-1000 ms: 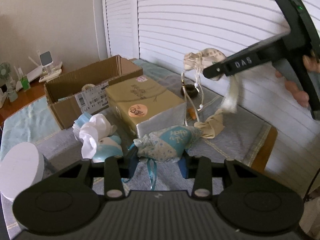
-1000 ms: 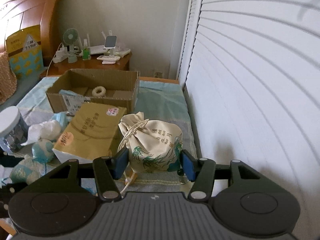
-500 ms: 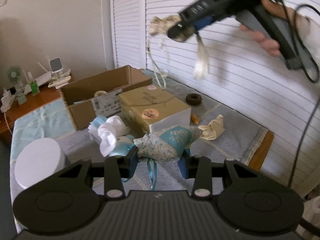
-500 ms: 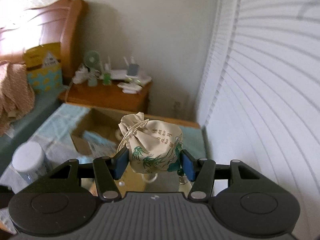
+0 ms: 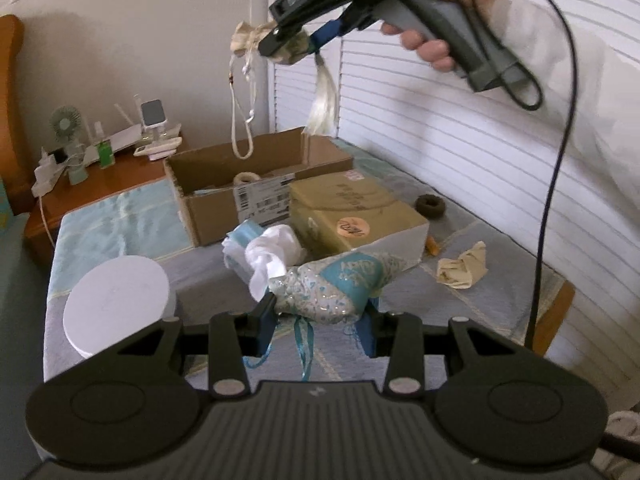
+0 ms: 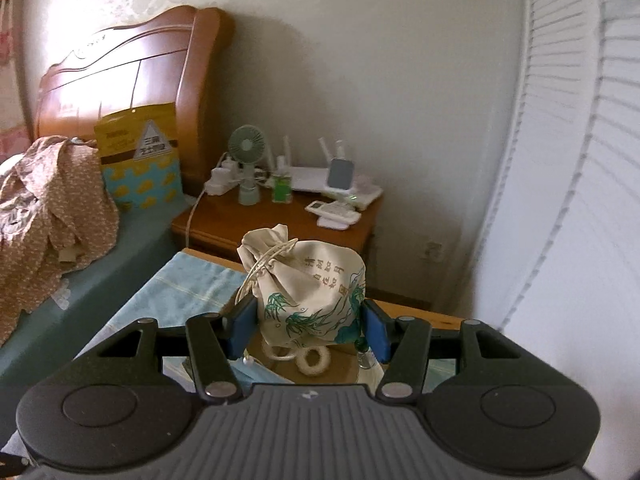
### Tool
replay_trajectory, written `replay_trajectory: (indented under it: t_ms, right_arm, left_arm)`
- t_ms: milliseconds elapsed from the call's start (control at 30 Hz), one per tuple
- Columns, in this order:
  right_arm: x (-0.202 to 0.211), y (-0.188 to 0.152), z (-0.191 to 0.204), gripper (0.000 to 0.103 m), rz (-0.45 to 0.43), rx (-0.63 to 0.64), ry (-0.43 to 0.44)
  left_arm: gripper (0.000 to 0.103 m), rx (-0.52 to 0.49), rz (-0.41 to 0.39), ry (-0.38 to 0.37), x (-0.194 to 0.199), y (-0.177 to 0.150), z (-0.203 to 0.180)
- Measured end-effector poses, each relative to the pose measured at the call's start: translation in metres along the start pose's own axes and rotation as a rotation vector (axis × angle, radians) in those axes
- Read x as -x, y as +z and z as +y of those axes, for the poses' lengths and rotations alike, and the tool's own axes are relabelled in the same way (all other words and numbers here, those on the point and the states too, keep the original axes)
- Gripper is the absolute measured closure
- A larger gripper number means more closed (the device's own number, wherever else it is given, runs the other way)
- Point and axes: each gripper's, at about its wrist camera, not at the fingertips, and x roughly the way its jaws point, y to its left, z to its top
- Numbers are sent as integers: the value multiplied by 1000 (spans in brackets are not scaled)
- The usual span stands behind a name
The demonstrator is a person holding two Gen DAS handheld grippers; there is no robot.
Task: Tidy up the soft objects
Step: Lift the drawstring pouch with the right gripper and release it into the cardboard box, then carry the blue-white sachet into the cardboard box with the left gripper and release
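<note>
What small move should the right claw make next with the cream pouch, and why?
Probably lower it and open. The right claw is shut on the cream pouch, held high above the open cardboard box, whose floor and white ring show directly beneath it.

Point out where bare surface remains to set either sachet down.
Free: the light blue cloth left of the cardboard box, and grey cloth between the cream rag and the near edge. Crowded: around the yellow box, white cloth bundle and round white lid.
</note>
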Motion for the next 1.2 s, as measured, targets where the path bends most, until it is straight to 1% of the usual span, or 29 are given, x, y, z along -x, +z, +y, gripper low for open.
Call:
replay_trajectory:
  t_ms: [133, 300, 333, 367, 400, 500, 633, 667, 800, 967, 1100, 1200]
  right_arm:
    - [-36, -5, -7, 42, 44, -12, 29]
    - [-70, -28, -23, 40, 134, -32, 33]
    - [-73, -33, -26, 35, 141, -38, 30]
    - [-73, -39, -29, 24, 148, -45, 25]
    - [-72, -44, -32, 20, 150, -59, 21]
    - [-65, -54, -39, 18, 145, -102, 21]
    - [-44, -63, -41, 4, 112, -139, -31]
    - [-39, -65, -40, 2, 100, -139, -36]
    - [-16, -77, -33, 2, 74, -145, -93]
    - [18, -97, -19, 0, 30, -168, -126]
    - [46, -117, -7, 0, -6, -169, -188]
    - [66, -131, -4, 0, -21, -192, -203]
  left_arm:
    - [63, 15, 12, 20, -6, 1, 5]
    - [63, 18, 35, 27, -15, 3, 6]
    - [63, 18, 38, 24, -17, 3, 6]
    - [63, 15, 42, 21, -19, 4, 5]
    - [63, 13, 43, 21, -20, 5, 4]
    - [63, 6, 45, 14, -23, 7, 1]
    - [63, -8, 46, 6, -25, 10, -3]
    - [63, -10, 46, 4, -25, 10, -4]
    - [63, -21, 42, 4, -24, 15, -8]
    - [63, -32, 35, -3, -20, 24, -11]
    - [63, -39, 29, -5, -17, 33, -10]
    - [63, -54, 18, -3, -14, 41, -11]
